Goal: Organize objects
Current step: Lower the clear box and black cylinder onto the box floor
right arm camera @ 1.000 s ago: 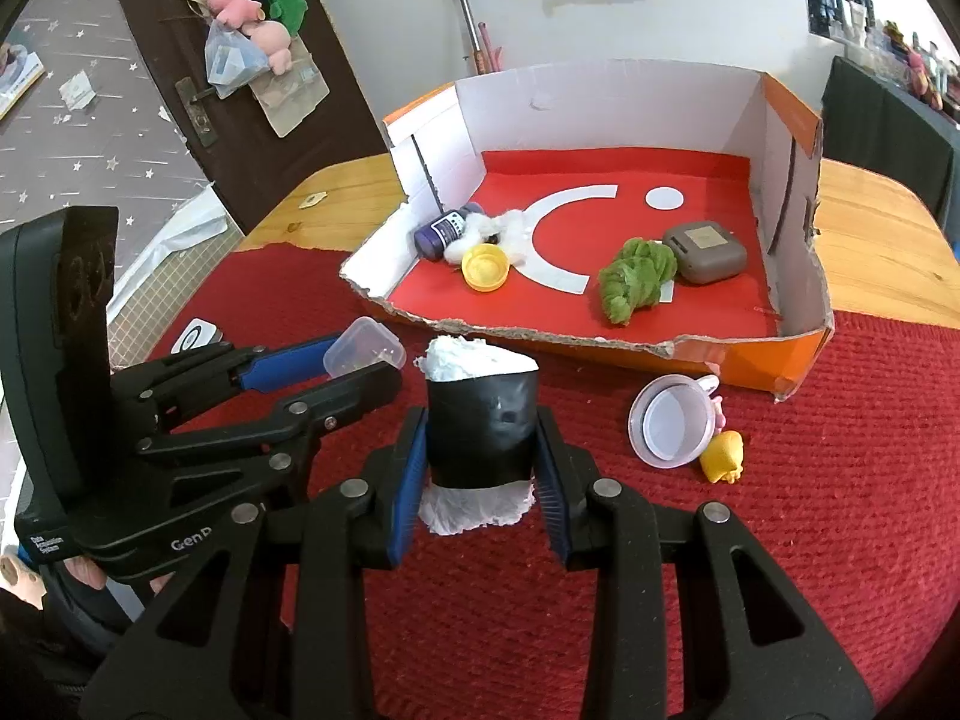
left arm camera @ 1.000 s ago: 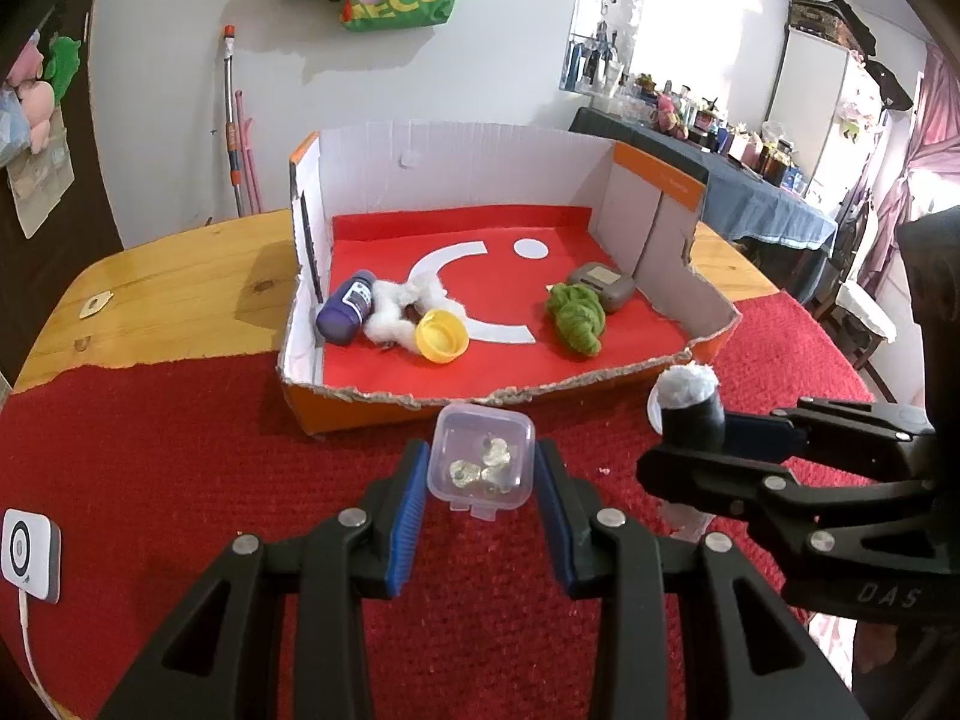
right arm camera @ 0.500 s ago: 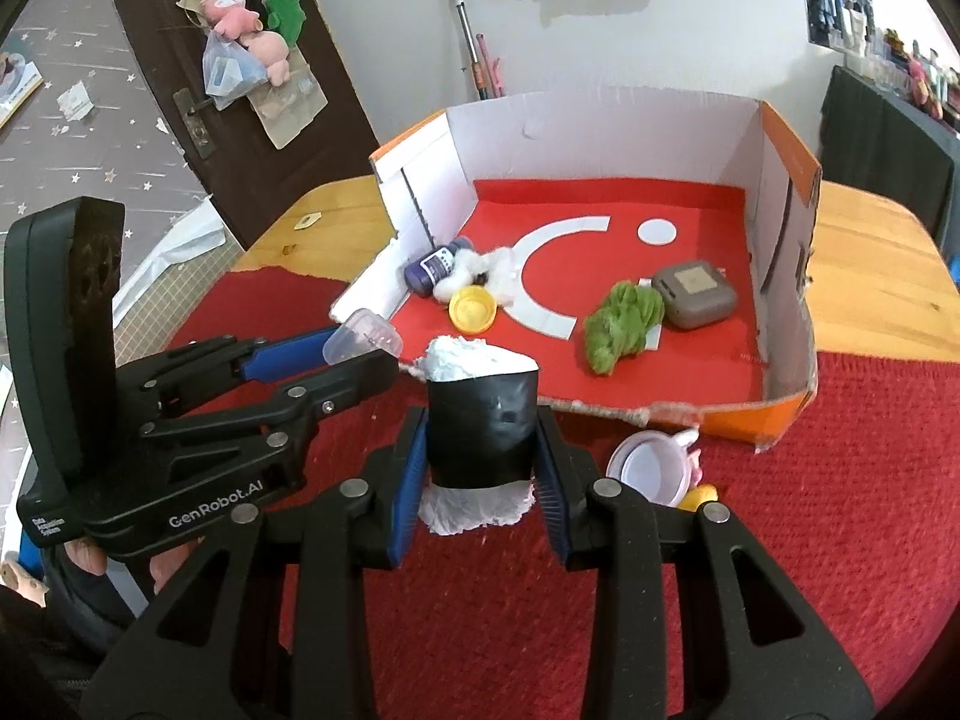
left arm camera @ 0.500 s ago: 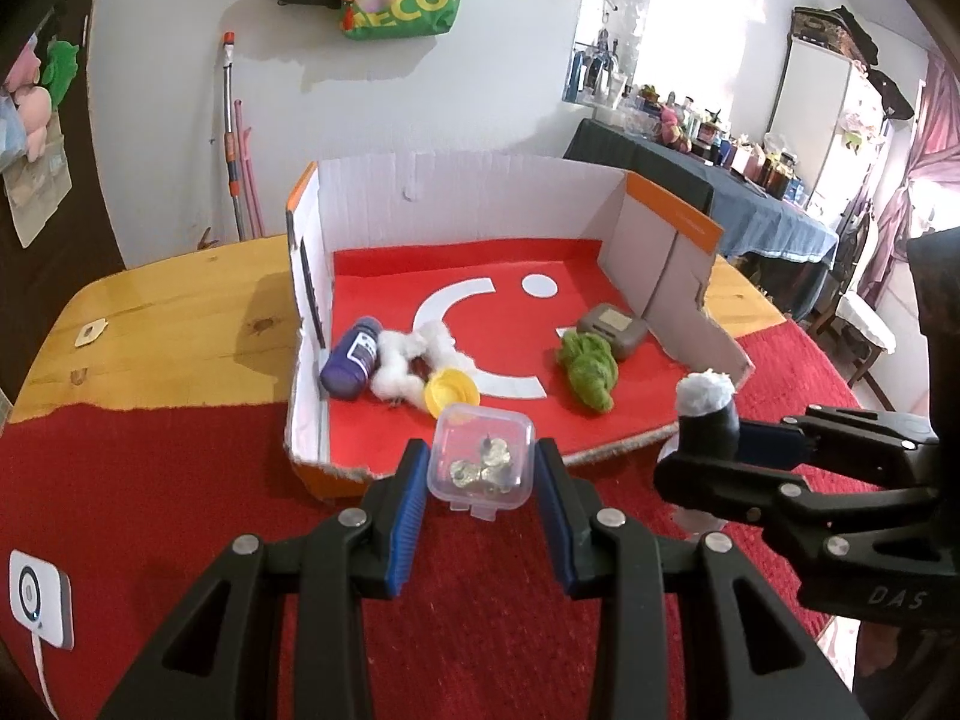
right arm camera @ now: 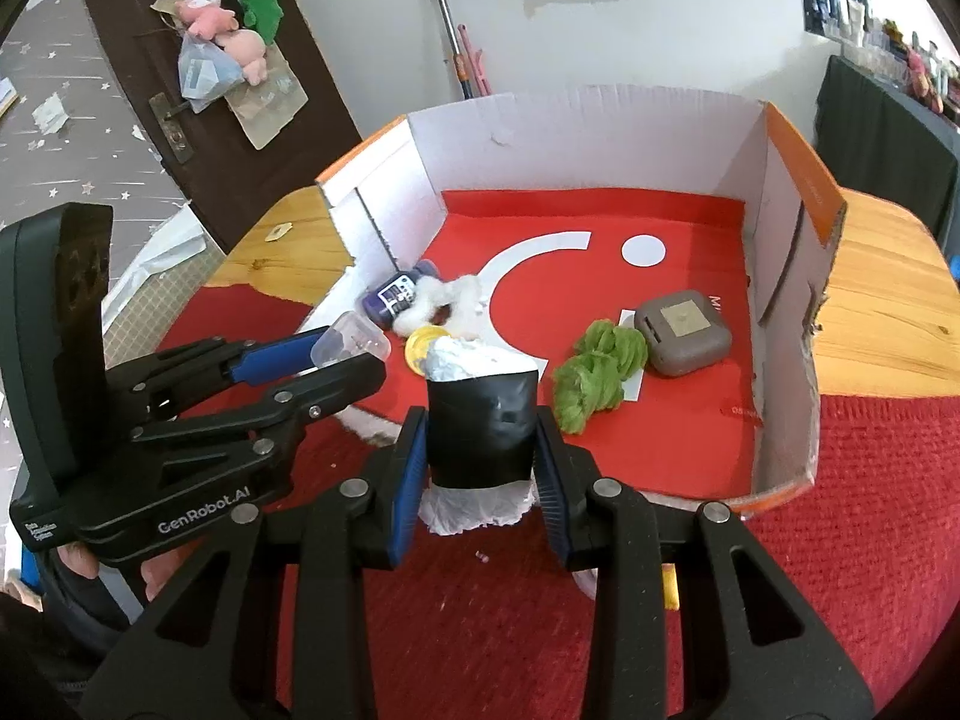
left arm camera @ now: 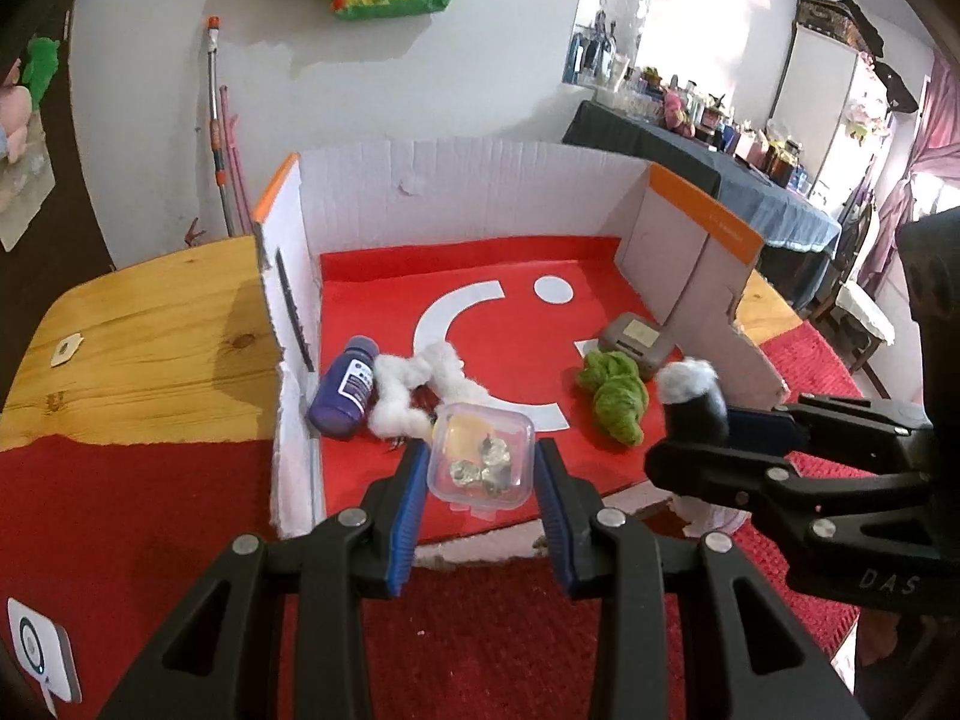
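My left gripper (left arm camera: 480, 474) is shut on a small clear plastic container (left arm camera: 483, 456) with foil bits inside, held just over the front edge of the cardboard box (left arm camera: 456, 186). My right gripper (right arm camera: 480, 450) is shut on a black roll stuffed with white paper (right arm camera: 480, 420), also over the box's front edge. Each gripper shows in the other's view: the right one (left arm camera: 708, 420) to the right, the left one (right arm camera: 342, 354) to the left. On the box's red floor lie a purple bottle (left arm camera: 345, 387), white cotton (left arm camera: 414, 384), a yellow lid (right arm camera: 423, 348), a green cloth (left arm camera: 615, 390) and a grey case (right arm camera: 684, 333).
The box stands on a wooden table (left arm camera: 150, 324) partly covered by a red cloth (left arm camera: 150, 516). A white device (left arm camera: 39, 648) lies on the cloth at the left. A white funnel (left arm camera: 714, 516) sits below the right gripper. A hand (right arm camera: 150, 576) holds the left gripper.
Both grippers have moved forward toward the box with their objects and now reach over its front edge. The funnel has slid under the right gripper's view. Grips are unchanged.
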Action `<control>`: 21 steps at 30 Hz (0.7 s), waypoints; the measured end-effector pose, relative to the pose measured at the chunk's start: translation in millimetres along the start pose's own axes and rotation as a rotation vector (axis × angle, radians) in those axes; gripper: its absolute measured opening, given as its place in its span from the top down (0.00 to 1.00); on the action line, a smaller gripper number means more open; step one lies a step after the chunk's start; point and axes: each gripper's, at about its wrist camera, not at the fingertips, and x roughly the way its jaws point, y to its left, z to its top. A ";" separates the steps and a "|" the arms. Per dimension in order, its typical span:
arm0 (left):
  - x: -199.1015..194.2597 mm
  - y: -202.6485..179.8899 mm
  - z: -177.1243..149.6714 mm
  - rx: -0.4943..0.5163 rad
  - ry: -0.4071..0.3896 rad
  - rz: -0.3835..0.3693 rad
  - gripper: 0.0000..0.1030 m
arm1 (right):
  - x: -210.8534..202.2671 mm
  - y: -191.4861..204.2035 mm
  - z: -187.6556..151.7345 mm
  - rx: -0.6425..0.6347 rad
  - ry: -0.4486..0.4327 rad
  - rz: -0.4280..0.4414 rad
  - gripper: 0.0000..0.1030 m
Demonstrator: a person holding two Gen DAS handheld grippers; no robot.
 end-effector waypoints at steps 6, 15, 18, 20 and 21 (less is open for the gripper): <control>20.6 3.8 1.8 -0.002 0.069 -0.034 0.64 | 15.7 -4.4 6.9 -0.001 0.039 -0.007 0.69; 34.8 10.0 1.2 0.000 0.118 -0.038 0.64 | 36.1 -10.8 10.5 -0.006 0.109 -0.030 0.69; 38.0 8.8 0.4 0.015 0.134 -0.038 0.64 | 42.3 -11.6 12.5 -0.007 0.130 -0.026 0.69; 37.7 7.7 0.8 0.026 0.137 -0.040 0.64 | 45.2 -11.9 14.8 -0.009 0.137 -0.029 0.69; 38.4 7.5 1.2 0.029 0.142 -0.043 0.64 | 46.1 -12.1 15.5 -0.008 0.140 -0.028 0.69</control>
